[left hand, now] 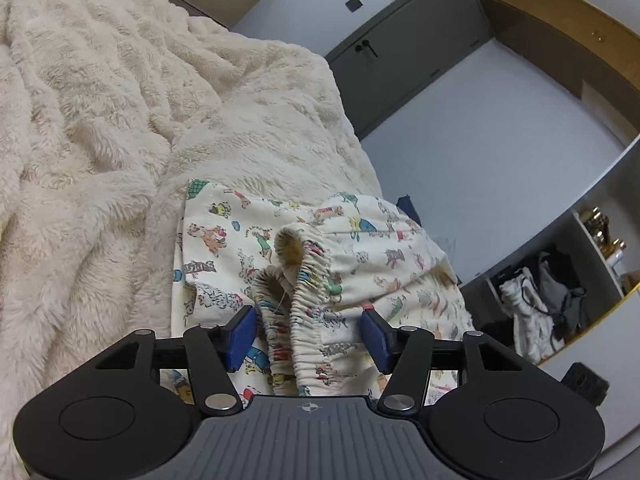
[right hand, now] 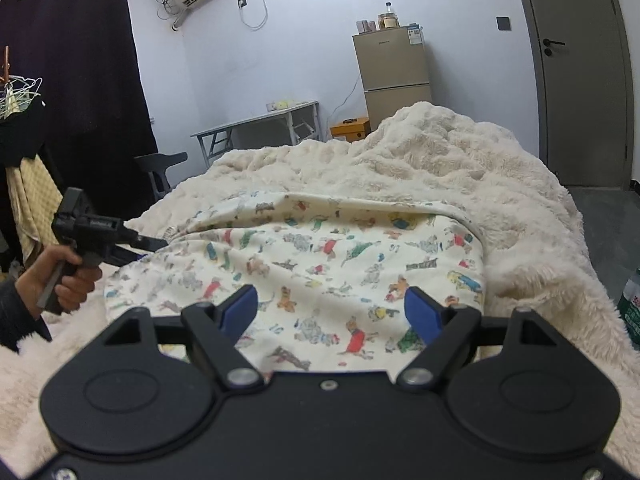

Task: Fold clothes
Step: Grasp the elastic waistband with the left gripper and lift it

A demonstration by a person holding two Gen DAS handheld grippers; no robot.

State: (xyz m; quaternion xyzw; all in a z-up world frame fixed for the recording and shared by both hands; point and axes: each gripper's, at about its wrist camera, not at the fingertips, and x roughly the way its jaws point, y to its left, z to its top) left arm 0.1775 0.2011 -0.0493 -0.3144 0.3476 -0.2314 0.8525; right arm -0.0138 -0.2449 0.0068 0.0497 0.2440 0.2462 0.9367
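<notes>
holding: we have a gripper in each hand over a printed garment on the bed
left gripper (left hand: 309, 334): jaws stand apart; the gathered elastic waistband (left hand: 304, 300) sits bunched between the blue pads (left hand: 240, 336), left pad touching the fabric, right pad just clear, so we read no clamp
right gripper (right hand: 331, 312): jaws wide apart, hanging just above the flat cloth, nothing between the pads
garment (right hand: 320, 256): cream shorts or pants with small coloured cartoon figures, lying spread on the blanket, far edge folded over in a ridge, waistband end toward our left gripper
left hand (right hand: 60, 280): seen from the right wrist view at the far left, dark sleeve, fist round the handle, fingertips of that gripper at the garment's left edge
blanket (right hand: 460, 152): fluffy cream, rumpled, covers the whole bed under the garment
beyond the bed: folding table (right hand: 260, 124), small fridge (right hand: 390, 76), grey door (right hand: 580, 80), dark curtain (right hand: 80, 80)
left wrist view, far: open shelf (left hand: 560, 300) with piled clothes
</notes>
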